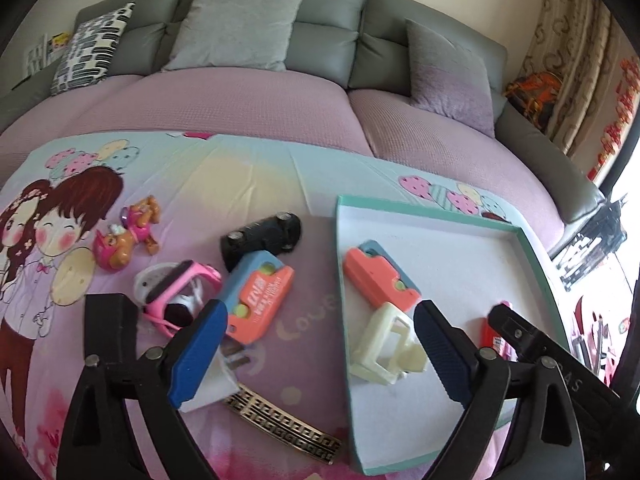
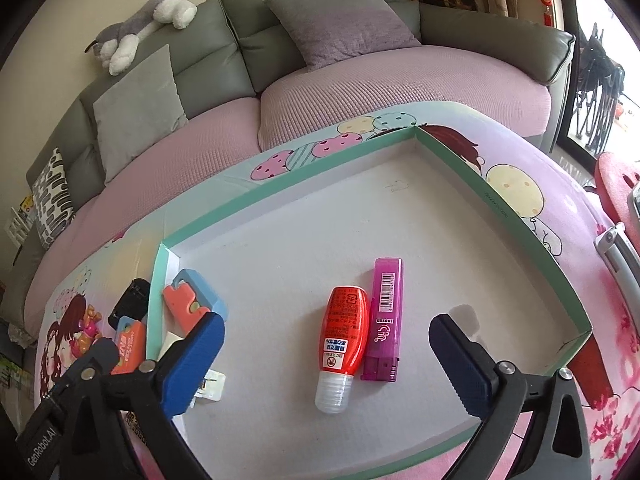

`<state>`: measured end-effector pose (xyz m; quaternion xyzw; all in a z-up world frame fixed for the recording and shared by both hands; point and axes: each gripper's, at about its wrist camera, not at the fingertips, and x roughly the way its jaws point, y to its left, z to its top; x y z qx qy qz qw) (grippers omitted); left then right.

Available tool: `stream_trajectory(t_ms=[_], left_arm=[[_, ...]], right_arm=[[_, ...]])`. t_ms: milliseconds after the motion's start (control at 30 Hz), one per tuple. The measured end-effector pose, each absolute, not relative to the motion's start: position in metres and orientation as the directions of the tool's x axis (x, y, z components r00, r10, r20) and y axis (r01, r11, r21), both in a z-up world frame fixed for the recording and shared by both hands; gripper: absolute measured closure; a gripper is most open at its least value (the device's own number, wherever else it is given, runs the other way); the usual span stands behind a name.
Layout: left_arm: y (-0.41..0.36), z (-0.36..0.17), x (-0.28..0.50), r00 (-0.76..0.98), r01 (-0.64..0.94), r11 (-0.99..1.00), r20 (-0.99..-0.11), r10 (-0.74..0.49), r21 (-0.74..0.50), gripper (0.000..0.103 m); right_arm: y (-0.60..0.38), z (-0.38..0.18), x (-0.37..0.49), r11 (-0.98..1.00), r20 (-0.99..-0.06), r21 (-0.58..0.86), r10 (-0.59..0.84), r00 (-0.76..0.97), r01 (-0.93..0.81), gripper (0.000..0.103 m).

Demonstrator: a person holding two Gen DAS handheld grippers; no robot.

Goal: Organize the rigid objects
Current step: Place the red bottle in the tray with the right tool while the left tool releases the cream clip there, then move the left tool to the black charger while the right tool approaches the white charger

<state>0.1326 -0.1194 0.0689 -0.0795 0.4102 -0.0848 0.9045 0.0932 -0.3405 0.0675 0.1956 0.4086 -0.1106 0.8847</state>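
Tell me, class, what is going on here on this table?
A person with a gripper in each hand is sorting small items into a shallow green-rimmed tray. Both grippers are open and hold nothing. The right gripper hovers over an orange bottle and purple lighter lying side by side in the tray. The left gripper hangs above the tray's left edge. A black toy car and pink watch still lie outside.

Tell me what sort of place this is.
Most likely a home living room: a grey sofa with cushions, a plush dog on its back, and curtains at the side.
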Motion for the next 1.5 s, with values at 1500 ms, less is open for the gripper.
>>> stream_trajectory(t_ms=[1500], left_arm=[[0.066,0.043,0.115,0.541,-0.37,0.911,-0.84,0.051,-0.183,0.0]], right_arm=[[-0.124,0.058,0.106,0.96,-0.76,0.117,0.251,0.6,-0.254,0.0]])
